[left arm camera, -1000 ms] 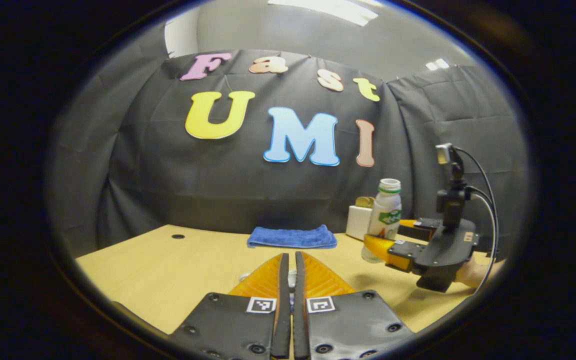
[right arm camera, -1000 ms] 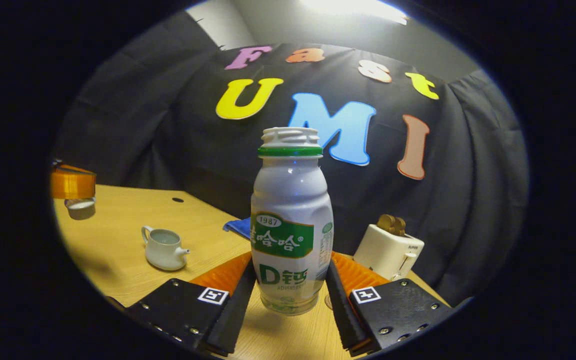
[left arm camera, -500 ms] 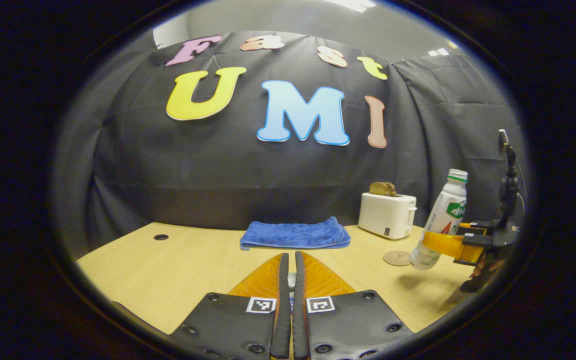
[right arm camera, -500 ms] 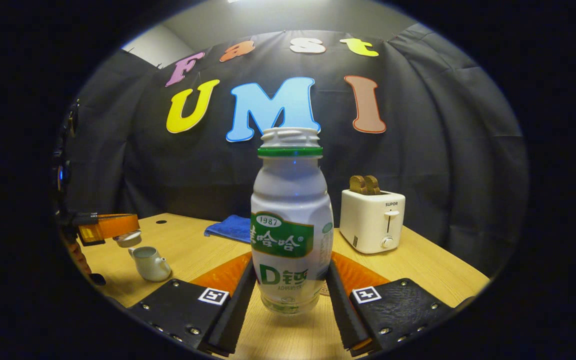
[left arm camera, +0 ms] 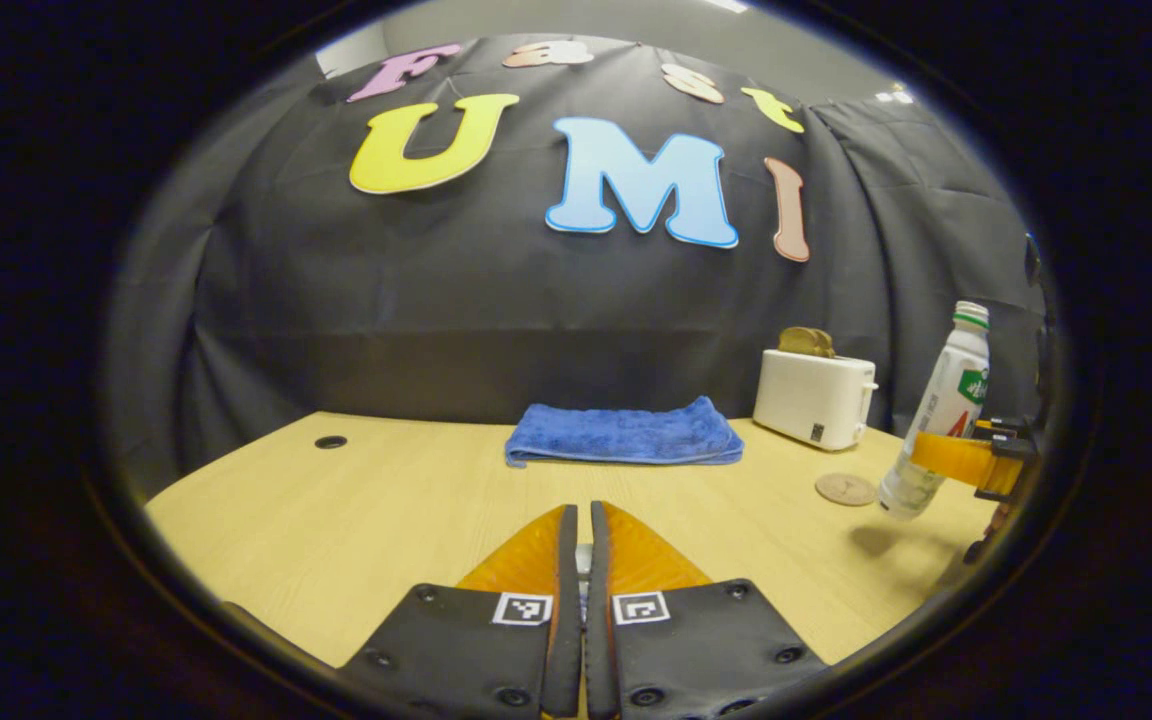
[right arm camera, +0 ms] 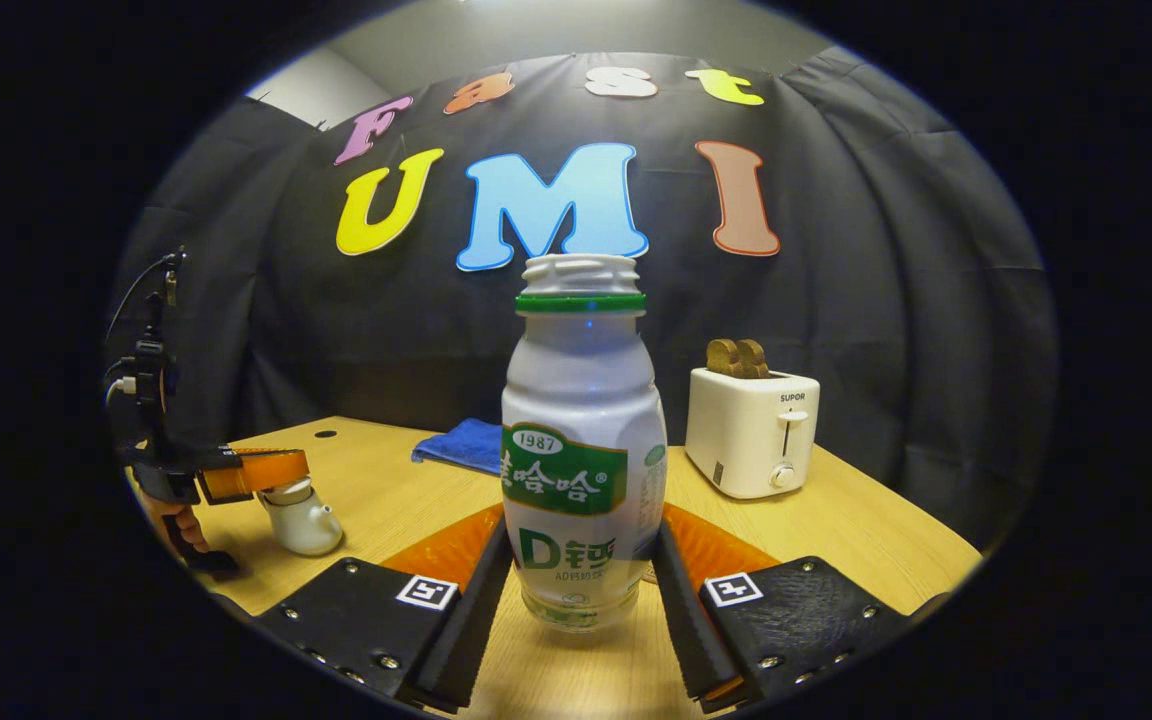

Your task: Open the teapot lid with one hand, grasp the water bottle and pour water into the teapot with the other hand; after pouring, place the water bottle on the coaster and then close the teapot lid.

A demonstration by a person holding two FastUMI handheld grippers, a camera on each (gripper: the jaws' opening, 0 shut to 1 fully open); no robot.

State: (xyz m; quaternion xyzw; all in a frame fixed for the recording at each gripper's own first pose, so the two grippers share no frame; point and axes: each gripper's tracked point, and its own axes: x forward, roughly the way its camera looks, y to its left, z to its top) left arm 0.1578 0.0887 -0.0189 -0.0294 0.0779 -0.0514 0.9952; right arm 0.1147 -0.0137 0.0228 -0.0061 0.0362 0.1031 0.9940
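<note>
In the right gripper view, the right tongs (right arm camera: 581, 590) clamp the lower body of a white plastic water bottle (right arm camera: 583, 450) with a green neck ring and no cap; both fingers press its sides and it stands upright above the pale wooden desk (right arm camera: 836, 530). Past the bottle to the right sits a white toaster (right arm camera: 751, 430) with brown slices in it, and to the left a folded blue towel (right arm camera: 456, 445). Farther left, the left tongs (right arm camera: 276, 478) sit right over the lid of a small white ceramic teapot (right arm camera: 304, 520).

In the left gripper view, the left tongs (left arm camera: 576, 560) are almost closed, with a pale sliver between the fingers; whether they grip it I cannot tell. Ahead lies the towel, and to the right a round brown coaster (left arm camera: 845, 489) lies on the desk just left of the lifted bottle.
</note>
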